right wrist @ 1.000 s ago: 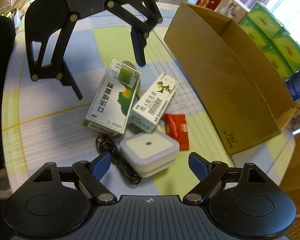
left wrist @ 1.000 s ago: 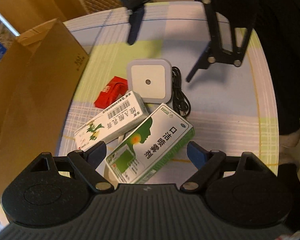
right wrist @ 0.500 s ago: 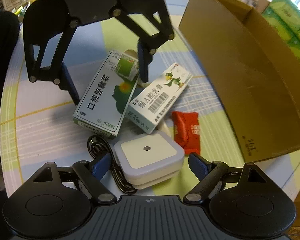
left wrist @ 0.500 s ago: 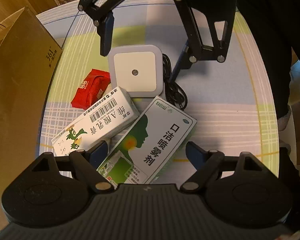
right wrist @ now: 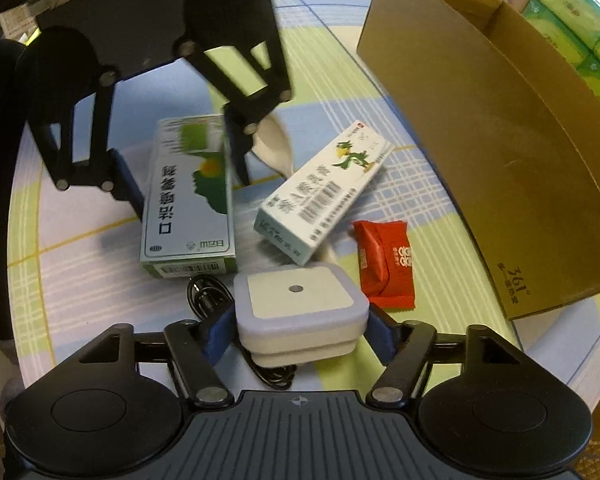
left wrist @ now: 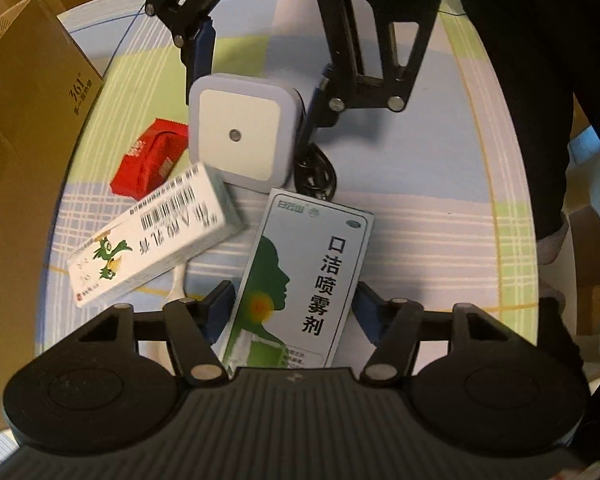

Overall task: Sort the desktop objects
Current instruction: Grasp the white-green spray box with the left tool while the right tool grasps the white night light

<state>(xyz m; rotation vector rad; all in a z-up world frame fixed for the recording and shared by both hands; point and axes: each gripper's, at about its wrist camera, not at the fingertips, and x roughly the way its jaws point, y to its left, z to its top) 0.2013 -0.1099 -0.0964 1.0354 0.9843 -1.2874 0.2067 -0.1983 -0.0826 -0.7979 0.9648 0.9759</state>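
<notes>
Tablecloth (left wrist: 420, 184) | L gripper (left wrist: 292, 304) now straddles spray box (left wrist: 308, 276) | R gripper (right wrist: 298, 330) now straddles night-light (right wrist: 300, 304)

A round worktop (right wrist: 380, 92) in pale green, blue and white checks. Near its centre lie a green spray box (right wrist: 188, 200), a white carton (right wrist: 324, 192), a red packet (right wrist: 386, 264) and a square white device (right wrist: 300, 300). A cardboard box (right wrist: 500, 136) stands at two o'clock.

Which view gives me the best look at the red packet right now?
The right wrist view: the red packet lies whole and unobstructed beside the white square device. In the left wrist view the white medicine box covers its near end.
</notes>
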